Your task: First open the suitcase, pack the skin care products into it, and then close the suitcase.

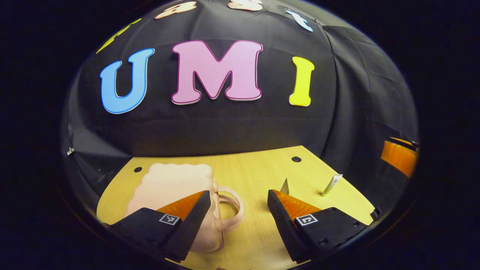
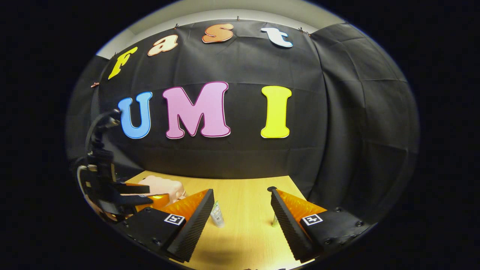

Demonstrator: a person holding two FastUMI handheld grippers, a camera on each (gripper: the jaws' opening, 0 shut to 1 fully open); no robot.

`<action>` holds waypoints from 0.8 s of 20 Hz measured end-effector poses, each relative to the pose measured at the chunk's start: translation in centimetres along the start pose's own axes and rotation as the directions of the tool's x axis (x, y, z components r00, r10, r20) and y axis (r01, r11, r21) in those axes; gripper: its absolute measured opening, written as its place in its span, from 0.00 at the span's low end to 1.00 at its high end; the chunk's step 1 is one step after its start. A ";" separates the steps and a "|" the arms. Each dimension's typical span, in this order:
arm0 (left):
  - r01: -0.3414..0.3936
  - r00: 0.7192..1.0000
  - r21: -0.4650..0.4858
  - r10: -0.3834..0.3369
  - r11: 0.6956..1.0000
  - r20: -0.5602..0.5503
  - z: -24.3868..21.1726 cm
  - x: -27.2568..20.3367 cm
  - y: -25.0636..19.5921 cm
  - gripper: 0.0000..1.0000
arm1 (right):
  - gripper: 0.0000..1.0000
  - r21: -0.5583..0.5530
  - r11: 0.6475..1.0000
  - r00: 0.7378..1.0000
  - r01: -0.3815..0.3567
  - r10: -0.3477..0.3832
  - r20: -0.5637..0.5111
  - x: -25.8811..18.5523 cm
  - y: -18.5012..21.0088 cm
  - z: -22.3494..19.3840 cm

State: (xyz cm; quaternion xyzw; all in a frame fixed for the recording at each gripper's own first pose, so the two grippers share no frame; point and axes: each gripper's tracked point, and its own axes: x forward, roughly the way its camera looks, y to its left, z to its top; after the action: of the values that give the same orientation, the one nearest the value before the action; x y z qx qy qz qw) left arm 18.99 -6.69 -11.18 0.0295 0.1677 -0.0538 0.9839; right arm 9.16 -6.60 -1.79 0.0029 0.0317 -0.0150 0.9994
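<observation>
A pale pink suitcase (image 1: 168,183) lies flat on the wooden table (image 1: 255,165), lid down, its handle (image 1: 234,210) facing my left gripper (image 1: 238,193). That gripper is open, its left finger over the case's near corner and the handle in the gap. One thin tube (image 1: 332,185) stands to the right, and another tube (image 1: 285,186) peeks over the right finger. My right gripper (image 2: 240,190) is open above the table (image 2: 243,187). A small tube (image 2: 216,214) sits by its left finger and a second tube (image 2: 275,221) by its right. The suitcase (image 2: 163,186) lies far left, behind the left gripper (image 2: 150,195).
The black cloth wall closes off the table's back and right sides. Two dark holes (image 1: 296,159) mark the tabletop near the back edge. An orange part of the right gripper (image 1: 399,155) shows at the far right. Bare wood lies between the suitcase and the tubes.
</observation>
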 end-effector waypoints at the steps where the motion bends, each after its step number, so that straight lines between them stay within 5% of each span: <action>1: 0.002 1.000 0.008 -0.002 1.000 -0.024 -0.7 1.5 -0.3 0.96 | 0.96 -0.014 1.000 1.000 0.002 -0.002 -0.015 -0.1 -0.2 -0.7; 9: -0.047 0.976 0.037 0.054 0.998 -0.213 -6.8 10.3 -0.9 0.94 | 0.97 -0.006 1.000 0.993 -0.019 0.019 -0.120 0.6 -1.2 -4.9; 11: -0.070 0.972 0.074 0.085 0.995 -0.220 -7.2 11.4 -0.7 0.83 | 0.96 0.011 1.000 0.992 0.000 0.002 -0.126 1.1 -1.9 -5.3; 13: -0.102 0.961 0.070 0.116 0.992 -0.249 -8.2 12.6 -0.3 0.83 | 0.96 0.015 1.000 0.990 0.011 -0.009 -0.139 1.4 -2.5 -5.8; 16: -0.159 0.939 0.074 0.174 0.985 -0.298 -10.1 13.7 1.0 0.65 | 0.96 0.021 1.000 0.988 0.017 -0.014 -0.153 1.7 -3.0 -6.4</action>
State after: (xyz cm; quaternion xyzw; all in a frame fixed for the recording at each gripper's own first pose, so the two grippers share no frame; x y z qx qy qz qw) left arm 28.67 -6.25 -25.27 0.0755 0.3123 0.0306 0.9465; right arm 10.41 -9.63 -8.26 0.0147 0.1080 -0.0230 0.9938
